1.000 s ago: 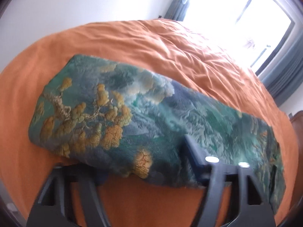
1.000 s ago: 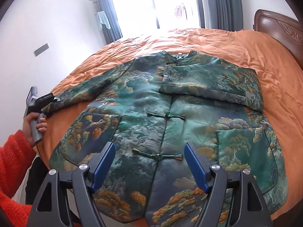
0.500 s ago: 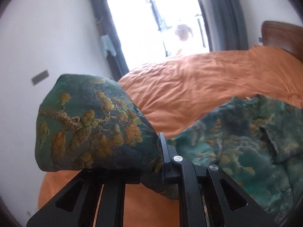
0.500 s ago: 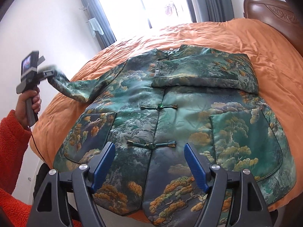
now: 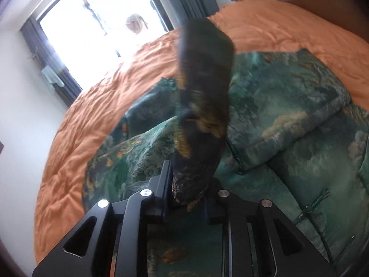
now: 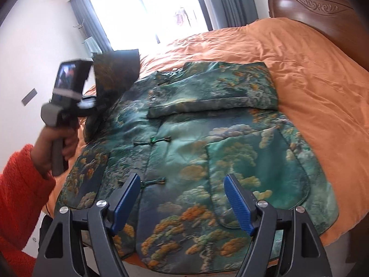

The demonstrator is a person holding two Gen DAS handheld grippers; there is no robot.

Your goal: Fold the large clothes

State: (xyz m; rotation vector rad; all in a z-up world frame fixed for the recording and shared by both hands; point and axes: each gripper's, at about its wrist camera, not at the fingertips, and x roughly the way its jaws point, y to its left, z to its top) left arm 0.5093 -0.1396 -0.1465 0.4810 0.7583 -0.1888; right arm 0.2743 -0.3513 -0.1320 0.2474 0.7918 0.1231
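A large green brocade jacket with gold trees lies front up on the orange bed. One sleeve is folded across its chest. My left gripper is shut on the cuff of the other sleeve and holds it raised over the jacket's left shoulder; it also shows in the right wrist view. My right gripper is open and empty above the jacket's hem.
The orange duvet covers the bed. A wooden headboard stands at the right. A bright window with grey curtains is behind the bed. A white wall runs along the left.
My left gripper closed on the sleeve cuff, lifted it off the bed and swung it up and inward over the jacket. My right gripper stayed open above the hem.
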